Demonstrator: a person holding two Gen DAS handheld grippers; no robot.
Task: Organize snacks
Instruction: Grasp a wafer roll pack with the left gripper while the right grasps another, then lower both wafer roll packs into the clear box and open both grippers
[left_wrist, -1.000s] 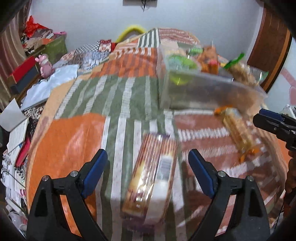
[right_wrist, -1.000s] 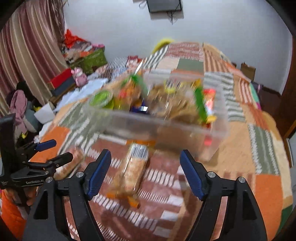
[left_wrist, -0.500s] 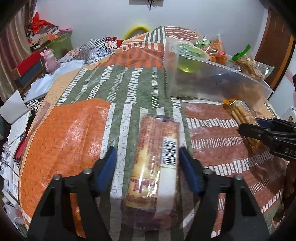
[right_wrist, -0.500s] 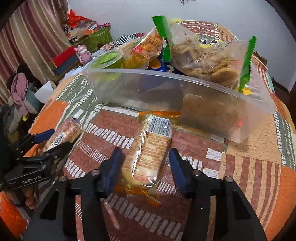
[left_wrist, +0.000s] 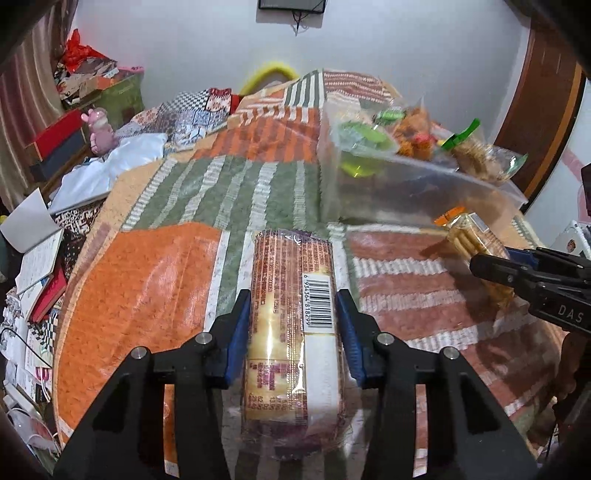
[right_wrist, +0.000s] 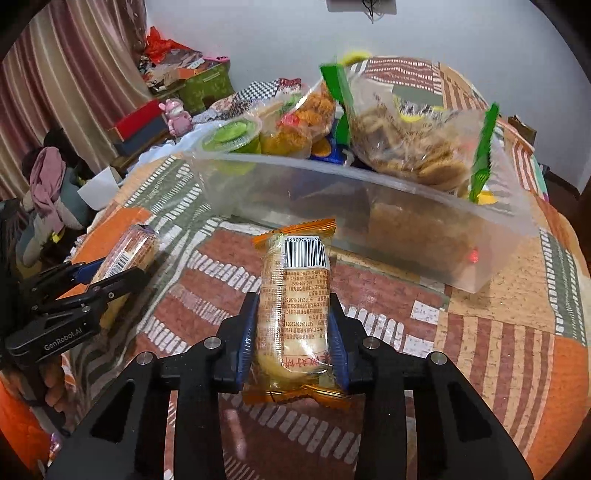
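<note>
The left gripper (left_wrist: 293, 325) is closed to the width of a purple cracker roll (left_wrist: 293, 332), blue pads pressing both sides; the right gripper (right_wrist: 293, 332) likewise clamps an orange biscuit pack (right_wrist: 293, 310). Each pack's long axis runs forward along the fingers, barcode up, over the quilt (right_wrist: 498, 350), apparently lifted clear. Ahead, the clear bin (right_wrist: 406, 229) holds a green cup (right_wrist: 231, 138) and bagged snacks (right_wrist: 406, 140).

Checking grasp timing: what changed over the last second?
Both grippers went from open to shut: left gripper on the purple-wrapped biscuit pack, right gripper on the orange-wrapped cracker pack, each after moving in over its pack. The clear bin stayed on the bedspread.
</note>
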